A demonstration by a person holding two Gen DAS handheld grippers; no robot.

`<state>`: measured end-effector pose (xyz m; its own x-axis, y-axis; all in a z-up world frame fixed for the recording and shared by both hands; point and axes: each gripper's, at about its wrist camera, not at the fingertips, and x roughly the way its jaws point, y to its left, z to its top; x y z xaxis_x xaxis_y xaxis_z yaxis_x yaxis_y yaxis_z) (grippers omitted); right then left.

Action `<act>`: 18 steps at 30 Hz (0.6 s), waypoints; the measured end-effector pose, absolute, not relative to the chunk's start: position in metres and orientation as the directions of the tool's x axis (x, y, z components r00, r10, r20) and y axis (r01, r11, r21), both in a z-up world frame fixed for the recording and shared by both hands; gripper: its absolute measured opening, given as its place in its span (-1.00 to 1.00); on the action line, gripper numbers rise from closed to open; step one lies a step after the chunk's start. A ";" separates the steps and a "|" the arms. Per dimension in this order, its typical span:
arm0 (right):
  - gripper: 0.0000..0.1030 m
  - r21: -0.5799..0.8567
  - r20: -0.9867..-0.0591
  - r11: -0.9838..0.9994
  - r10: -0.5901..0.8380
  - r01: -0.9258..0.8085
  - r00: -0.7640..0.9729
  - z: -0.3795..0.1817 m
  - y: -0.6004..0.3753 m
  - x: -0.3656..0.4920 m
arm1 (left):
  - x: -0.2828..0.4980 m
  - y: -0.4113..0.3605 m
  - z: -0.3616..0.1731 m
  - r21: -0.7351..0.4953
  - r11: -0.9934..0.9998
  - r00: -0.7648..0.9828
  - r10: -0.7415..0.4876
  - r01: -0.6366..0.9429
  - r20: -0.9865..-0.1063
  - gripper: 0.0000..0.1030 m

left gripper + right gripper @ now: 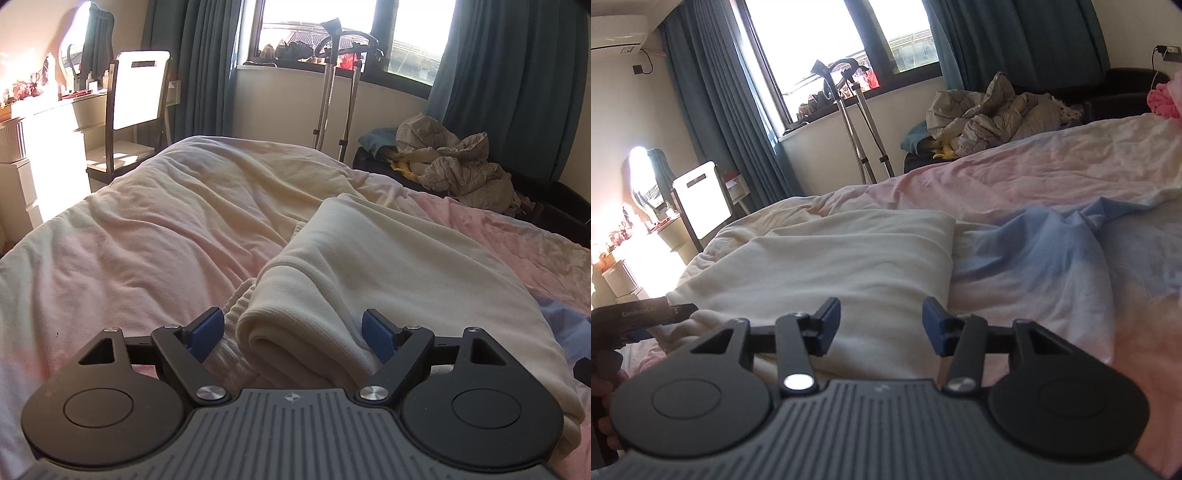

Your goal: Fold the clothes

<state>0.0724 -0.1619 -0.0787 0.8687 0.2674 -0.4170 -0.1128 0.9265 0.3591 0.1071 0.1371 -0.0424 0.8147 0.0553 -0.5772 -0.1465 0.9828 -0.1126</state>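
Left wrist view: folded cream knit garment [369, 258] on a pink bedspread [129, 240].
Left gripper [293, 334] spread wide around its rolled edge; right gripper [881, 326] parted, pads above the cloth.

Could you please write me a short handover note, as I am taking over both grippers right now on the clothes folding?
Left gripper: open wide, straddling the near folded edge of the cream garment, pads not pressing it.
Right gripper: open, empty, low over the same cream garment.
The garment lies on the bed, already doubled over; its ribbed cuff shows at the near left.
A light blue cloth lies to its right, unfolded.
Left to do: probably another fold on the cream garment, then the blue cloth.
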 end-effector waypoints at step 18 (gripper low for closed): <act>0.04 0.404 -0.428 0.911 0.272 -0.087 0.862 -0.098 -0.159 0.079 | 0.065 0.151 -0.048 -0.649 0.737 0.800 -0.265 -0.192 -0.538 0.73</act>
<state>0.0789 -0.1587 -0.0978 0.8620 0.2716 -0.4280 -0.0866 0.9108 0.4037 0.0649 0.1506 -0.0479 0.8001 -0.2654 -0.5380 -0.1918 0.7365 -0.6486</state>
